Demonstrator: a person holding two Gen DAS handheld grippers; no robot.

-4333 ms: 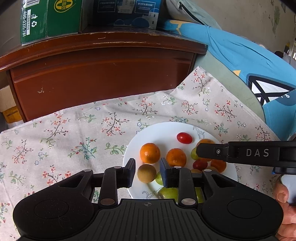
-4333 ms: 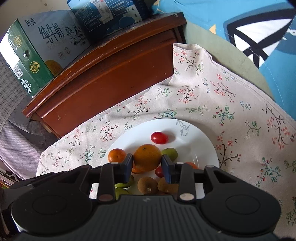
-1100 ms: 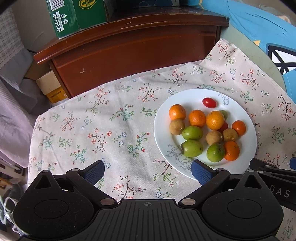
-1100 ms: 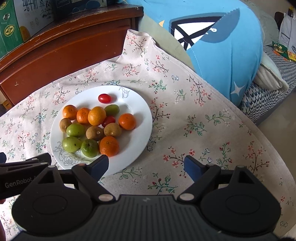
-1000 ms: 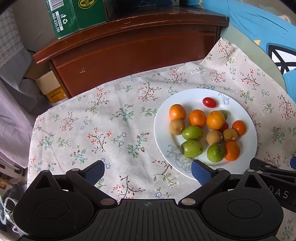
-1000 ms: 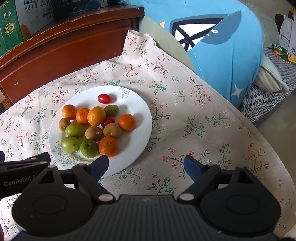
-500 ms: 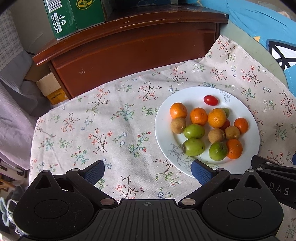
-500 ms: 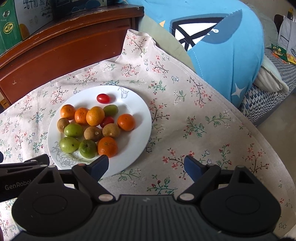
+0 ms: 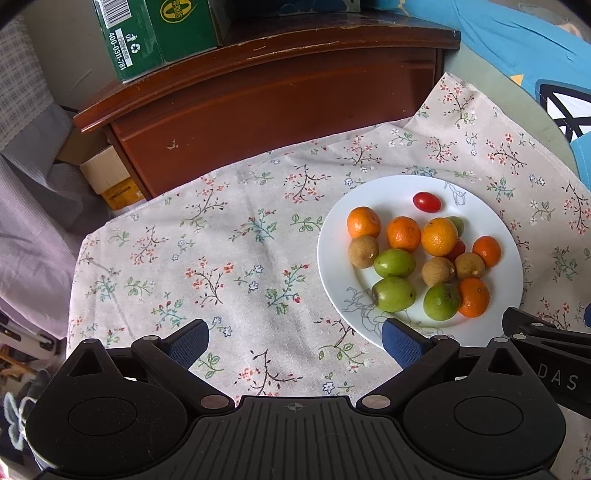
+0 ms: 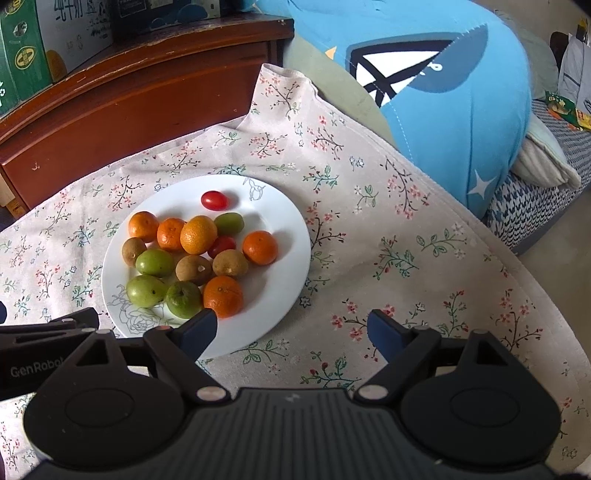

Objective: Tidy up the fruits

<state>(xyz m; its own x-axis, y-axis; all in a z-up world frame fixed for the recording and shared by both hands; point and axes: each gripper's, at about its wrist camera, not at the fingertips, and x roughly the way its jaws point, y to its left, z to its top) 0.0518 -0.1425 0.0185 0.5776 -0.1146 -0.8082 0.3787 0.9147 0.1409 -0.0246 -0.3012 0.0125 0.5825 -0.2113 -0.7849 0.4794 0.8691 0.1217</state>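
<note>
- Plainly, the left gripper point(image 9: 295, 341) was spread wide, its blue pads point(image 9: 186, 341) far apart and holding nothing — it hung over the floral tablecloth point(image 9: 229, 258), and its right-hand pad overlapped the near rim of the white plate point(image 9: 332, 258) in the left wrist view; whether it touched the rim could not be told.
- The fruits were all on that plate: a cherry tomato point(image 9: 426, 202) apart at the far side, five oranges point(image 9: 364, 222) in a loose band, three green fruits point(image 9: 394, 263) nearer the grippers, a fourth green one point(image 10: 229, 223) behind the oranges, brown fruits point(image 9: 363, 251) among them, and a second red tomato point(image 10: 221, 246) wedged in the middle.
- The right gripper point(image 10: 291, 328) was equally wide open and empty — its left-hand pad point(image 10: 199, 332) lay over the plate's near edge just below an orange point(image 10: 222, 296), its other pad over bare cloth.
- Behind the cloth stood a dark wooden cabinet point(image 9: 280, 103) with a green carton point(image 9: 155, 33) on top; a blue cushion point(image 10: 443, 92) lay to the right.
</note>
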